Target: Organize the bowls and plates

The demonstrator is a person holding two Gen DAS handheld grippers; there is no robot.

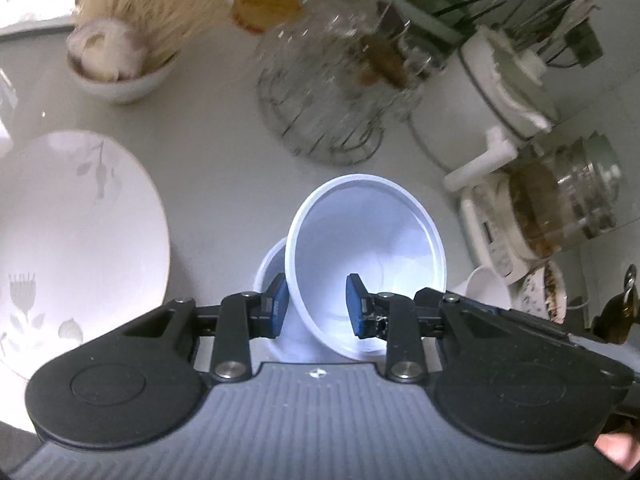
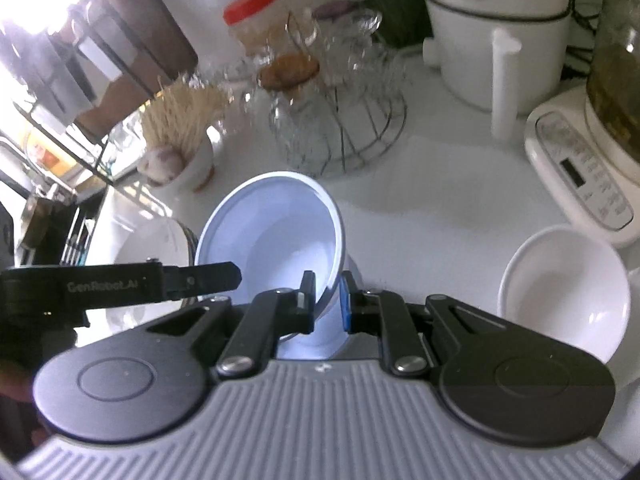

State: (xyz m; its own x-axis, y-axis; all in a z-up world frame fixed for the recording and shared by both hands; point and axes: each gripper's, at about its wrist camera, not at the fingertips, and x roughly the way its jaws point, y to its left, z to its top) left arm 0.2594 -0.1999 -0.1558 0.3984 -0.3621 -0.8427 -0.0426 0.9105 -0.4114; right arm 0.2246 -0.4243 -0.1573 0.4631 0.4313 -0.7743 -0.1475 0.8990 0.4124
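The fingers of the left gripper (image 1: 318, 306) pinch the wall of a white bowl (image 1: 366, 264), one pad outside, one inside, so it hangs tilted above the surface (image 1: 224, 168). The right gripper (image 2: 326, 304) clamps another white bowl (image 2: 276, 236) by its rim in the same way, likely for stacking. A flowered plate (image 1: 76, 236) lies to the left, and a third bowl (image 2: 560, 292) rests to the right.

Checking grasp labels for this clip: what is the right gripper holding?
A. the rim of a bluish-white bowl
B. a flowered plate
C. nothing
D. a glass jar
A: in the right wrist view the right gripper has its jaws closed on the wall of the tilted bowl, one inside the rim and one outside.
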